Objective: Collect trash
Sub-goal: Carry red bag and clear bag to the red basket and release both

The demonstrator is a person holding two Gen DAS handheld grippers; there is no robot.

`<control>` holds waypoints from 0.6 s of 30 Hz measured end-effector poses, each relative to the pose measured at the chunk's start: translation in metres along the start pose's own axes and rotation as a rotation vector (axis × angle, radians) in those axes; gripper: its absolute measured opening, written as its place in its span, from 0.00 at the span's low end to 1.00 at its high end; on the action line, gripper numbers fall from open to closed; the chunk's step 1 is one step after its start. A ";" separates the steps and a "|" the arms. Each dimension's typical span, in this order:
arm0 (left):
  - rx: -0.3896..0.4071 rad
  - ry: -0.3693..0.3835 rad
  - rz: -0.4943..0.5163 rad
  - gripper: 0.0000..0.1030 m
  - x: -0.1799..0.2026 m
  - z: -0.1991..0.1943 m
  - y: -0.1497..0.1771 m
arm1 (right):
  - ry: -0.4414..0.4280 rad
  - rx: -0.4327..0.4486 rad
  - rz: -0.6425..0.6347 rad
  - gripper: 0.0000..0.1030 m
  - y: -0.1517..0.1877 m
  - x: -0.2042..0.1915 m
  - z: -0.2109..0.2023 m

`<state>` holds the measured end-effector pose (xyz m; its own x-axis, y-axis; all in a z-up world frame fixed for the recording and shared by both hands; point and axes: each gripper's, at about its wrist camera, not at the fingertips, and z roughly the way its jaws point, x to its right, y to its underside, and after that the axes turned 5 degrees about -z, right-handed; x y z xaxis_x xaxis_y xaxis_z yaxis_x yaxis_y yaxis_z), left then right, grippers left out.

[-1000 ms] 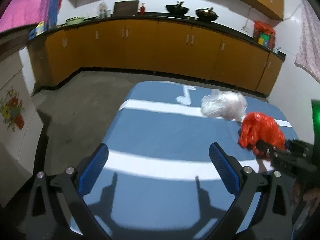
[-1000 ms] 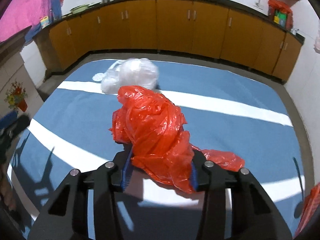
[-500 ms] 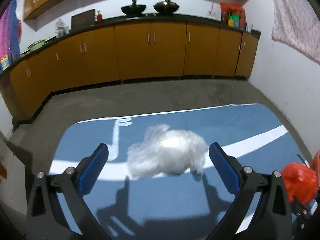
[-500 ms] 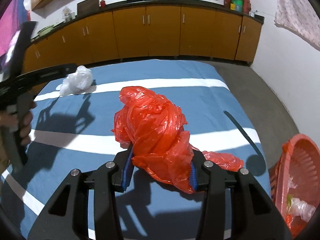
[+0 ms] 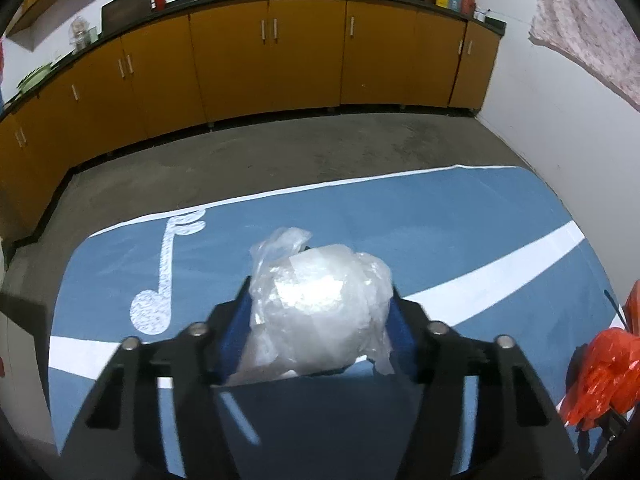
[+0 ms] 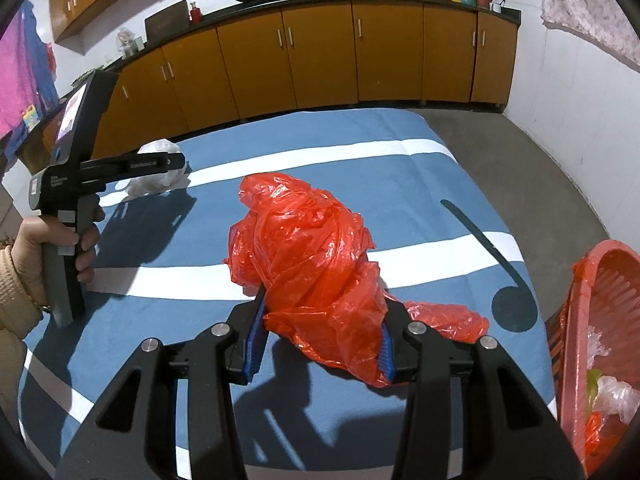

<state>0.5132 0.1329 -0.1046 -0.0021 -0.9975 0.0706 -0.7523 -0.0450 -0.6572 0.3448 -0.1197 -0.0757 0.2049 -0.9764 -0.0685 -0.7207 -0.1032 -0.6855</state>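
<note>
A crumpled clear plastic bag (image 5: 316, 320) lies on the blue striped cloth (image 5: 440, 220). My left gripper (image 5: 320, 288) has it between the blue pads; the jaws are closing and both pads touch the bag's sides. In the right wrist view the same bag (image 6: 154, 178) shows under the left gripper (image 6: 176, 160), far left. My right gripper (image 6: 324, 298) is shut on a red plastic bag (image 6: 308, 248), held just above the cloth with a tail trailing right. That red bag (image 5: 604, 368) also appears at the lower right edge of the left wrist view.
A red plastic basket (image 6: 600, 264) holding some trash stands on the floor off the cloth's right edge. A person's hand (image 6: 52, 236) grips the left tool's handle. Orange cabinets (image 5: 272, 60) line the far wall, with grey floor in between.
My left gripper swung over to the clear bag and its wide-open jaws came in around it. The right gripper turned right, bringing the basket into view, still holding the red bag.
</note>
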 end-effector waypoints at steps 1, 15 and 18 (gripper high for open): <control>0.002 -0.003 0.001 0.48 0.001 -0.001 0.000 | -0.002 0.000 0.003 0.44 0.000 0.000 0.000; 0.041 -0.091 -0.080 0.40 -0.001 -0.058 0.031 | -0.003 0.027 0.048 0.43 0.012 0.009 -0.035; 0.056 -0.099 -0.079 0.40 0.007 -0.084 0.044 | 0.003 0.040 0.063 0.43 0.018 0.010 -0.052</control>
<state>0.4245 0.1288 -0.0701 0.1227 -0.9911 0.0513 -0.7098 -0.1238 -0.6935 0.2994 -0.1413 -0.0515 0.1581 -0.9813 -0.1098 -0.7053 -0.0345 -0.7081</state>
